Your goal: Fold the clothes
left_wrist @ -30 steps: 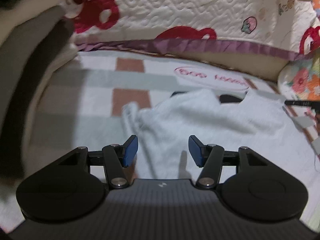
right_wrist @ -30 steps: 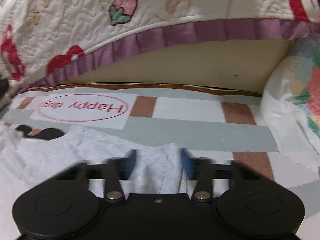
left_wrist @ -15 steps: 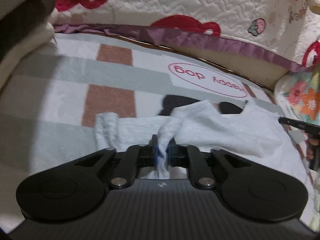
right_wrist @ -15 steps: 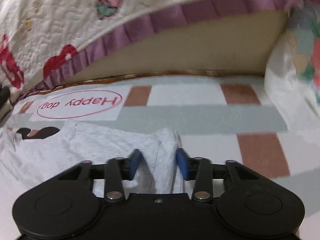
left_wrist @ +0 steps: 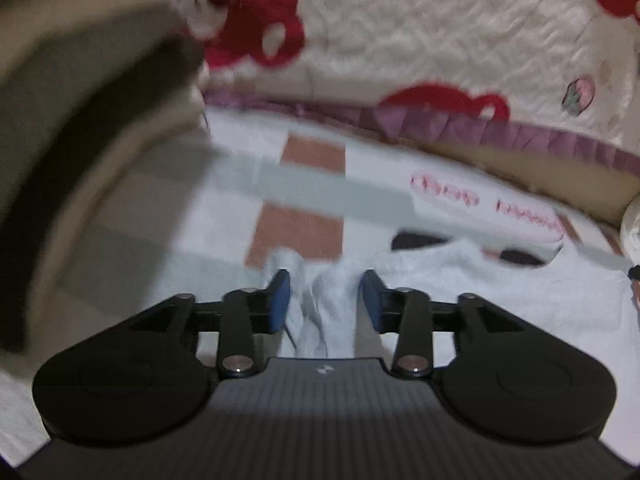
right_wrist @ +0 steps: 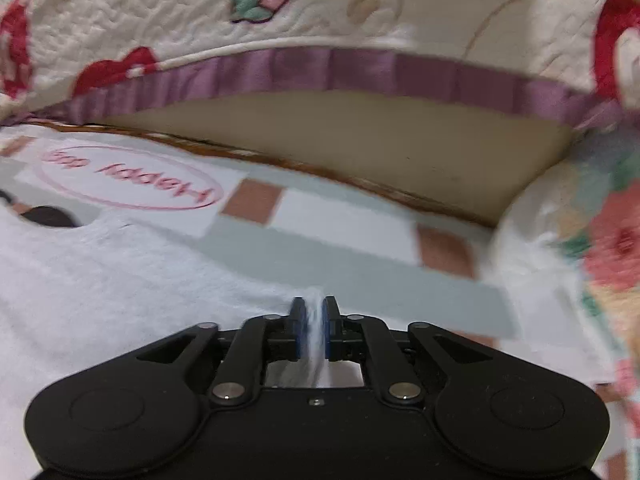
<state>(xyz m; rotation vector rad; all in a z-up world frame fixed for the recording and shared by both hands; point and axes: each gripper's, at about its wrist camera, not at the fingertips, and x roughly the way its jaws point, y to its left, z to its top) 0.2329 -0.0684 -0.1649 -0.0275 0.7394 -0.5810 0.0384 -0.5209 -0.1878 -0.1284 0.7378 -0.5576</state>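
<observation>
A pale grey garment [left_wrist: 500, 300] lies spread on a checked mat [left_wrist: 304, 184]. In the left wrist view a bunched fold of it rises between the blue pads [left_wrist: 370, 300]. My left gripper [left_wrist: 325, 300] is opening, and its pads stand apart from the fold. In the right wrist view the garment [right_wrist: 120, 280] runs off to the left. My right gripper [right_wrist: 312, 320] pinches a thin ridge of its right edge. Its jaws are a sliver apart and just easing open, with the pads still on the cloth.
A quilt with red bears and a purple frill [left_wrist: 440, 40] hangs over the mat's far edge. A beige and dark bulk [left_wrist: 80, 120] stands at the left. A floral bundle [right_wrist: 580, 260] crowds the right. The mat [right_wrist: 320, 216] bears a pink oval print.
The left jaws closed on the fold half a second ago and have now parted. The right jaws, apart earlier, have come together on the garment's edge. Both views have swung.
</observation>
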